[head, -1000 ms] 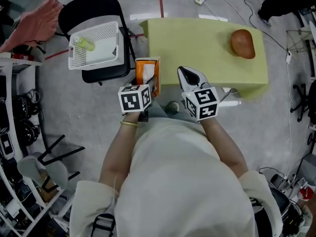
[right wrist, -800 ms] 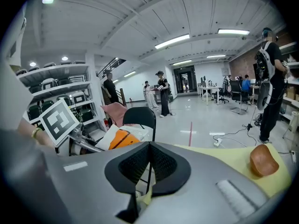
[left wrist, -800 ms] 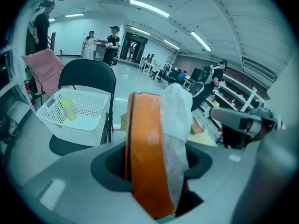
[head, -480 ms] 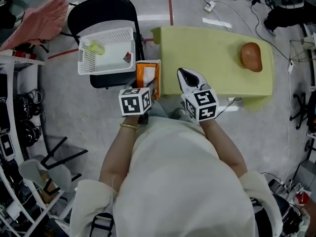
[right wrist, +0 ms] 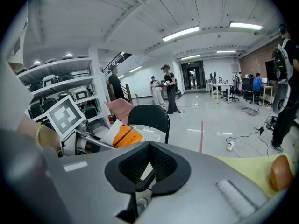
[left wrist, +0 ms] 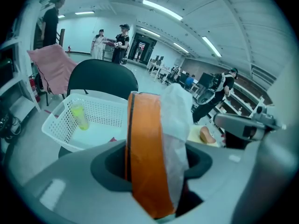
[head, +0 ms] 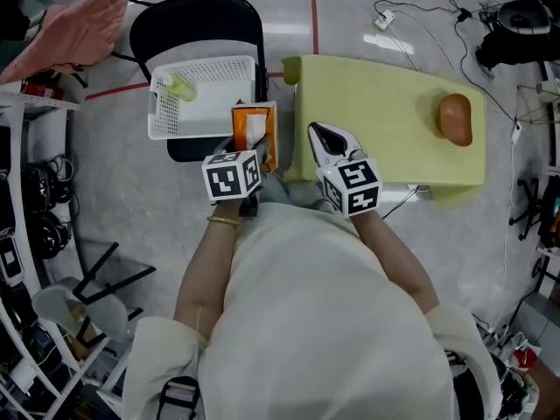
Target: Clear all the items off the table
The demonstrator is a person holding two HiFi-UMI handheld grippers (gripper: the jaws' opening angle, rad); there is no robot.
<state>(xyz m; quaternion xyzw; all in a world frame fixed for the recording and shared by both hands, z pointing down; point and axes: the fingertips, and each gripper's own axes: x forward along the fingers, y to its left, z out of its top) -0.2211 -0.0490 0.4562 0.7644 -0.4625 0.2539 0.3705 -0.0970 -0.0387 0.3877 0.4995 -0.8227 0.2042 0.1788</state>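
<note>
Table [head: 385, 103], one brown item [head: 455, 118]

Tissue pack [head: 254, 128]: orange, white sheet at top. Basket [head: 160, 112]: white, grid-holed walls; small bottle [head: 181, 87] inside, yellow-green. Chair [head: 197, 20]: blk. Bench [head: 385, 112]: plain pale yellow-green. Rounded lump [head: 455, 118]: brown. Left tongs [head: 249, 143] & right tongs [head: 322, 135]: grey, cubes w/ blk-on-white square markers. Cloth [head: 74, 29]: pink. Floor [head: 131, 191]: grey, red line [head: 314, 7].
</note>
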